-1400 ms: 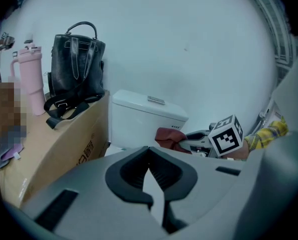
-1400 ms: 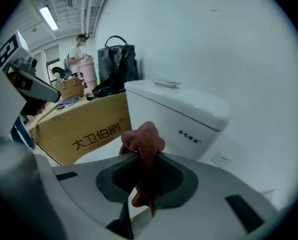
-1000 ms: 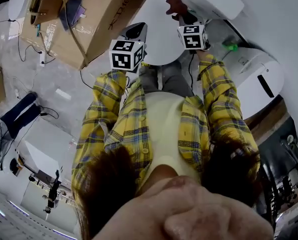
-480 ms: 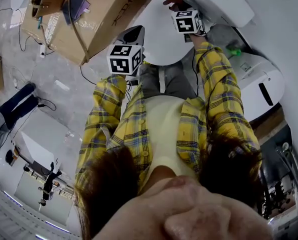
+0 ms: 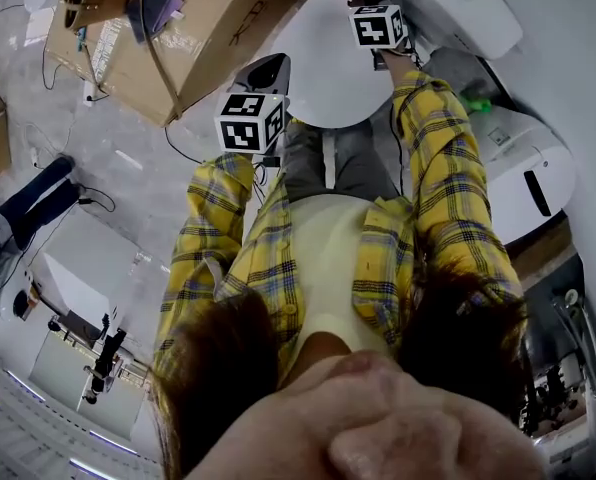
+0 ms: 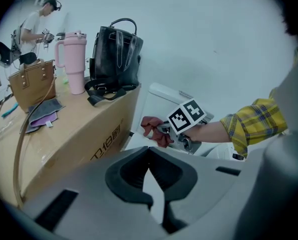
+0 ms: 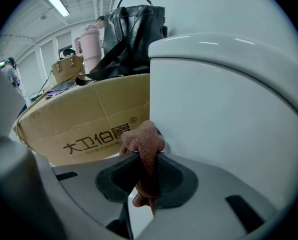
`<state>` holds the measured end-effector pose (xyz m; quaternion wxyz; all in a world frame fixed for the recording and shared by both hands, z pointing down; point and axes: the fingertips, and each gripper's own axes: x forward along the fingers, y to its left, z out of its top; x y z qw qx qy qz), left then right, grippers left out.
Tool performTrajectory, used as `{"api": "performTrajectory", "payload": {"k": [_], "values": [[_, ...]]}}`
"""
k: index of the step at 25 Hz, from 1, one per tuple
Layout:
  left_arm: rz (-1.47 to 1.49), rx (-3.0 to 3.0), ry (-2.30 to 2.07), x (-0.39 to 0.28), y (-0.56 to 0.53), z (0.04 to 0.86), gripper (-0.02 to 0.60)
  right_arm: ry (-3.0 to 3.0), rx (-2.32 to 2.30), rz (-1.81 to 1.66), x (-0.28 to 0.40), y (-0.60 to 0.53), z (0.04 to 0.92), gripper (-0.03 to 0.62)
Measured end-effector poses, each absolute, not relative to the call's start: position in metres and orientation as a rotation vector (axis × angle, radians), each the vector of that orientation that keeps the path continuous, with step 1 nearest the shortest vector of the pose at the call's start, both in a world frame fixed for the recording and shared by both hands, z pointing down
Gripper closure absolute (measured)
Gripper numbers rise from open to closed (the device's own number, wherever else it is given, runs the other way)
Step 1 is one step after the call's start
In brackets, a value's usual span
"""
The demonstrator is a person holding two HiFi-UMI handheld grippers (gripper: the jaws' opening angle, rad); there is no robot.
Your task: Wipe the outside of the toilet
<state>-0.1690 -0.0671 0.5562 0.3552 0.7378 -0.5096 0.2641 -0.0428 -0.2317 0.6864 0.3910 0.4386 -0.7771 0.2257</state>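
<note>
As right gripper (image 7: 145, 178) clamps it, cloth (image 7: 143, 143) toward toilet (image 7: 219, 109).

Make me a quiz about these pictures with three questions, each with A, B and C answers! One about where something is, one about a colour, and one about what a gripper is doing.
1. Where does the black leather handbag stand?
A. on the floor
B. on the brown cardboard box
C. on the toilet seat

2. What colour is the fluffy cloth?
A. reddish-brown
B. bright blue
C. yellow

3. What is the right gripper doing?
A. open, holding nothing
B. shut on the fluffy cloth
C. shut on a pink cup

Answers:
1 B: the left gripper view shows the handbag sitting on top of the box.
2 A: the cloth looks reddish-brown in both gripper views.
3 B: in the right gripper view the jaws pinch the cloth, right by the white toilet tank.
</note>
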Motion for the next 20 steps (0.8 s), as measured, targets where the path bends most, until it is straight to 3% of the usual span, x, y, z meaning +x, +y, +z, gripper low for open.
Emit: {"api": "performTrajectory", "payload": {"k": [20], "values": [[0.724,2.024,-1.188,-0.13,-0.073,0.553,0.572,-1.845,1.291,0.686,0.038,-0.188,0.695,0.51]]}}
